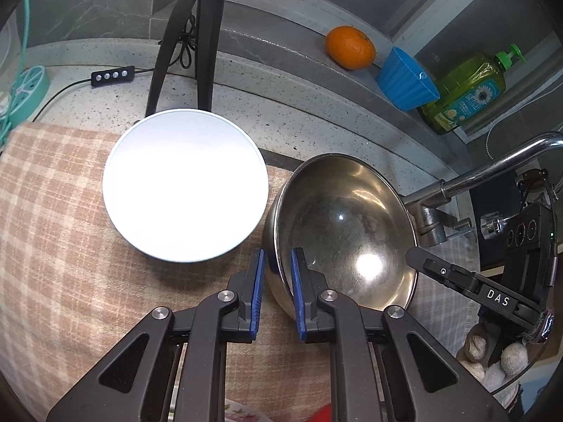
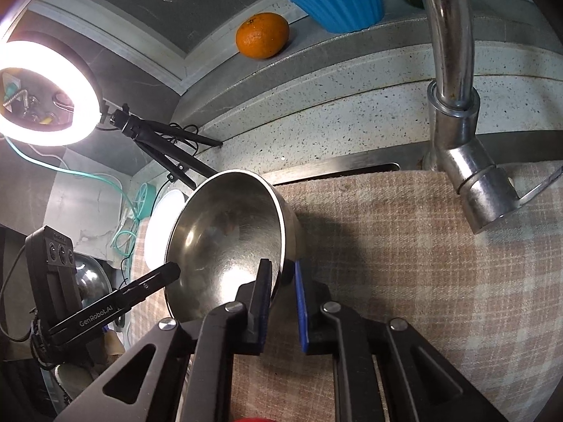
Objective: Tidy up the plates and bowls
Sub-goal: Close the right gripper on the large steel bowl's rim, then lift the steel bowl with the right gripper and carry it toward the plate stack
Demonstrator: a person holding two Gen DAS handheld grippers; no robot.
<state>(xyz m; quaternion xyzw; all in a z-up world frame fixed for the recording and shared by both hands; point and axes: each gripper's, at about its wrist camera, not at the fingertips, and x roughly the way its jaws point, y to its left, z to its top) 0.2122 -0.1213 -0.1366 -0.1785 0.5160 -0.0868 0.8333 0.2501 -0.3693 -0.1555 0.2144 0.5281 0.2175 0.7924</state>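
A steel bowl [image 1: 346,227] stands tilted on the checked cloth [image 1: 52,211], with a white plate [image 1: 184,184] to its left. My left gripper [image 1: 278,256] straddles the bowl's left rim, one blue pad inside and one outside, and seems closed on it. My right gripper [image 2: 283,269] straddles the opposite rim of the same bowl [image 2: 228,239], also seemingly closed on it. The right gripper shows at the right in the left wrist view [image 1: 415,256]. The plate [image 2: 158,232] peeks out behind the bowl in the right wrist view.
A faucet [image 2: 454,70] rises at the right by the sink edge. An orange [image 1: 350,47], a blue cup [image 1: 404,79] and a green soap bottle [image 1: 468,91] sit on the back ledge. A tripod [image 1: 190,35] with a ring light [image 2: 45,95] stands behind the plate.
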